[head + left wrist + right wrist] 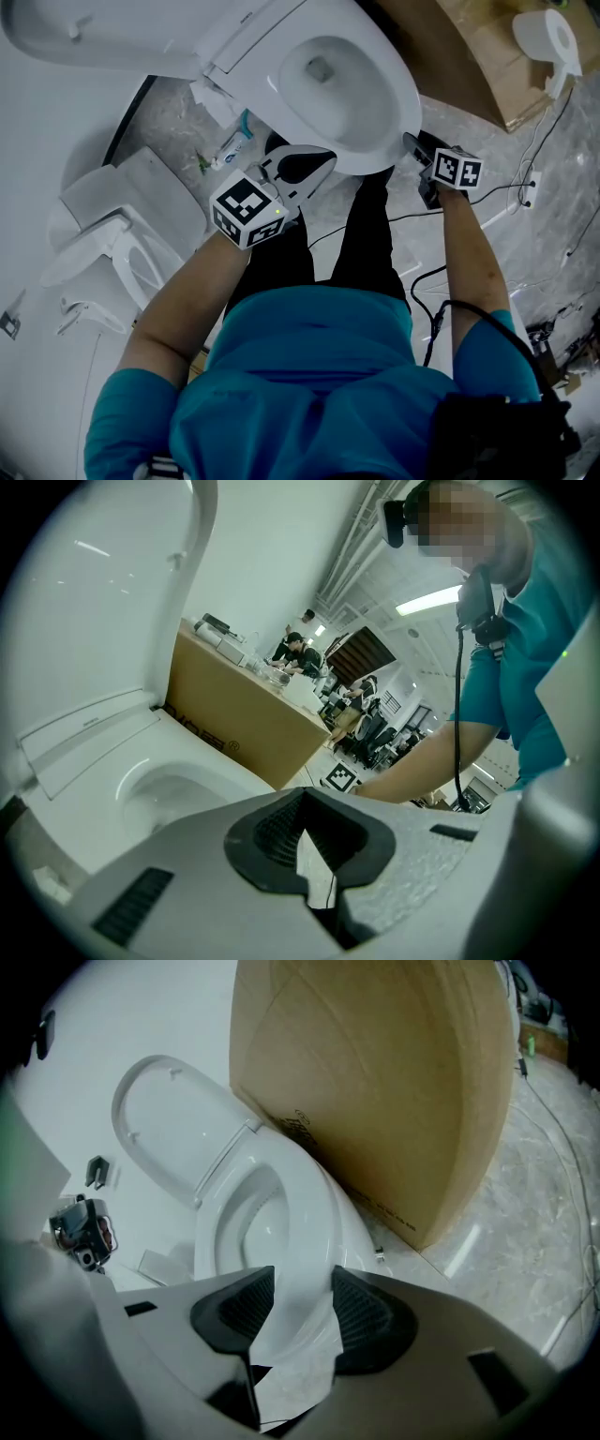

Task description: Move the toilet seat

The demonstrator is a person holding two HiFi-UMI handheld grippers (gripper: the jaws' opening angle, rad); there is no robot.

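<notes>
Toilet seat (pixel 398 108) down; right gripper (pixel 302 1309) open astride its front rim, left gripper (pixel 319 161) clenched empty beside it. Next: clamp, lift.

**Fig.** Operator's arms, head view. L forearm (pixel 178 319) runs diagonally up and inward, elbow bent. R forearm (pixel 473 253) reaches nearly straight fwd. Both are bare below short teal sleeves (pixel 127 412).

- **L gripper** (pixel 319 161): its marker cube (pixel 246 208) faces up. It points shallowly down, jaws closed tip to tip w/ nothing between.
- **R gripper** (pixel 414 148): its marker cube (pixel 457 171) sits above the wrist. It tilts steeply down, jaws wide apart, pads either side of the toilet seat (pixel 300 1232) front rim. Firm press not evident.

Grippers sit well apart, L nearer body centre.
</notes>
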